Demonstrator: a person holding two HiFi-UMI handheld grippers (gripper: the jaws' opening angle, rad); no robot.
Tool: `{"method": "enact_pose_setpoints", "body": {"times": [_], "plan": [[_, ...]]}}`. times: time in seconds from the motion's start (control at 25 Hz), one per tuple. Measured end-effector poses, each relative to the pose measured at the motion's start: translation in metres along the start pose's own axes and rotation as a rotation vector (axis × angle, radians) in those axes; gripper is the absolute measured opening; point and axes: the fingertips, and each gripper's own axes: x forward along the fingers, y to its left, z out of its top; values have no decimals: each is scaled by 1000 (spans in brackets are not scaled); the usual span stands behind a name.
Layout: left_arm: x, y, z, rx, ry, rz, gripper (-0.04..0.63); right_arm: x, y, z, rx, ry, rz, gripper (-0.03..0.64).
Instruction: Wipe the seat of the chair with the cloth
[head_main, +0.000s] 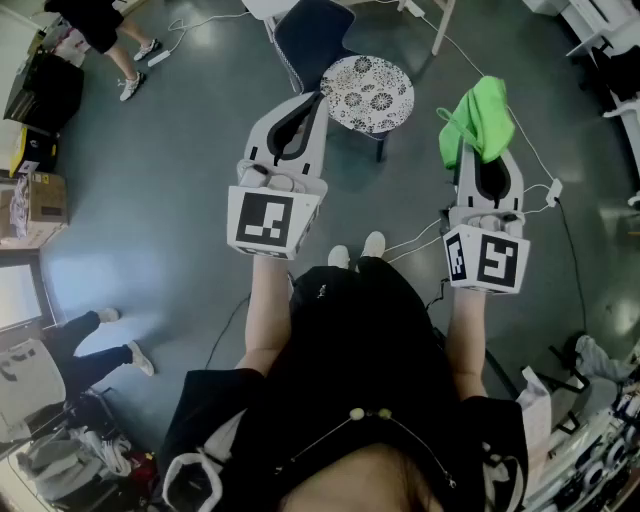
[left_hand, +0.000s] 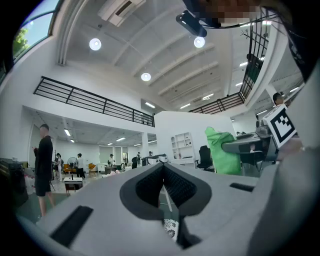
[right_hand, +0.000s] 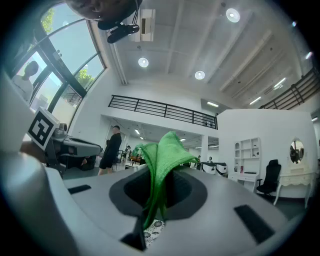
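A chair with a round flower-patterned seat (head_main: 367, 93) and a dark blue back (head_main: 312, 30) stands on the floor ahead of me. My left gripper (head_main: 317, 98) is held above and just left of the seat, its jaws closed together with nothing between them (left_hand: 162, 169). My right gripper (head_main: 479, 152) is held to the right of the chair, shut on a bright green cloth (head_main: 480, 118) that bunches up past its tips (right_hand: 161, 152). A sliver of the patterned seat (right_hand: 152, 228) shows beneath the right jaws, and another sliver of that seat (left_hand: 171, 228) shows under the left jaws.
White cables and a power strip (head_main: 552, 190) trail across the grey floor right of the chair. White table legs (head_main: 441, 25) stand behind it. One person walks at top left (head_main: 100, 35); another person's legs (head_main: 95, 345) are at left, near cardboard boxes (head_main: 35, 205).
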Motion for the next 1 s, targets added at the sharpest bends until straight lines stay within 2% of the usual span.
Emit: {"method": "enact_pose_setpoints", "body": {"times": [0.56,1.0], "plan": [[-1,-1,6,-19,-12,4,5,0,0,-3,-7,8,-11,48],[5,23,-6,-31,-19,39,5,13,-10,-24,9,34,0,49]]}}
